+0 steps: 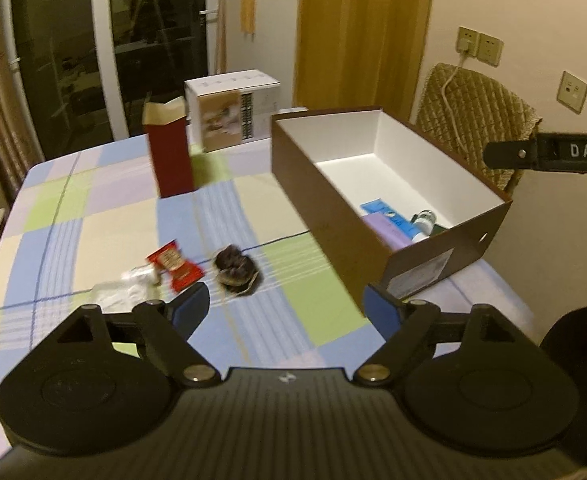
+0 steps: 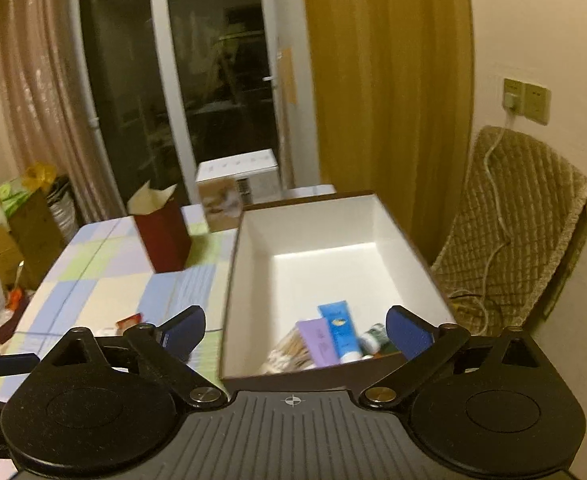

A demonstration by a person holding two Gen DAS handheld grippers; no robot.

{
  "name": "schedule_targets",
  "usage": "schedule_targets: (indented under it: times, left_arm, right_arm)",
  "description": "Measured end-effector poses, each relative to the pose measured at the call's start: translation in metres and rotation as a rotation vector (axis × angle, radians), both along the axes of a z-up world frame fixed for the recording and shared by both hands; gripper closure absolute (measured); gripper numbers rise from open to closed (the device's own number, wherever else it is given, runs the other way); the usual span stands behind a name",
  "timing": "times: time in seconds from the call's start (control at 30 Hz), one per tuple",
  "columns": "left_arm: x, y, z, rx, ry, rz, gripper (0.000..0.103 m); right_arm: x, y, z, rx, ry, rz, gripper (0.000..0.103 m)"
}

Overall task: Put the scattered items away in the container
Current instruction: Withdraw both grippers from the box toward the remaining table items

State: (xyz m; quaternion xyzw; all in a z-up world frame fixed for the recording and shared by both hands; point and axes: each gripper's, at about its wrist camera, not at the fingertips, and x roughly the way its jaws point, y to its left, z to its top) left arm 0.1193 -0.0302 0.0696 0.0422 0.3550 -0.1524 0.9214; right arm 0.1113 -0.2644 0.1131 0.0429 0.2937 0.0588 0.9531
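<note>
Blur softens both views, so small print and fine detail are lost. Left tongs (image 1: 289, 308) stand wide with nothing between the blue pads (image 1: 191, 312), hanging over the bench (image 1: 93, 208), which wears a checked cloth of blue, green and cream. Just beyond the left pad lie 3 scattered things: a red snack packet (image 1: 175, 266), a crumpled clear plastic wrapper (image 1: 123, 290) partly cut off by the tongs' linkage, and a dark lumpy object (image 1: 235, 270) whose nature I cannot make out.

To the right sits the brown cardboard shoebox with white inside (image 1: 373, 152), open-topped. Its near wall hides most of the contents from the left view. From the right view, the right tongs (image 2: 295, 330) also gape wide and empty, poised over the box's near end. Inside it, crowded at that end, are a blue tube (image 2: 339, 330), a lilac flat pack (image 2: 319, 340), a bundle of pale sticks (image 2: 289, 354) and a small green-and-white bottle (image 2: 373, 338) half hidden behind the right pad.

Farther back stand a dark red open carton (image 1: 172, 156) and a white printed box (image 1: 229, 114). A chair draped in a quilted tan cover (image 2: 513, 232) is beside the bench, its lower part cut off.
</note>
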Motion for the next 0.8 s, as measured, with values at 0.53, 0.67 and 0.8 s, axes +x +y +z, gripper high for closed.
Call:
schedule_targets:
  times: [0.53,0.67,0.8]
  left_arm:
    - [-0.028,0.073,-0.004,0.004,-0.011,0.185,0.001]
    - [-0.029,0.088,-0.003,-0.020,0.000,0.199,0.001]
    - [-0.031,0.098,-0.005,-0.019,0.005,0.218,0.001]
  right_arm:
    - [-0.030,0.082,-0.024,-0.030,0.060,0.199,0.001]
    - [-0.033,0.097,-0.031,-0.044,0.073,0.233,0.001]
    - [-0.034,0.108,-0.037,-0.044,0.085,0.253,0.001]
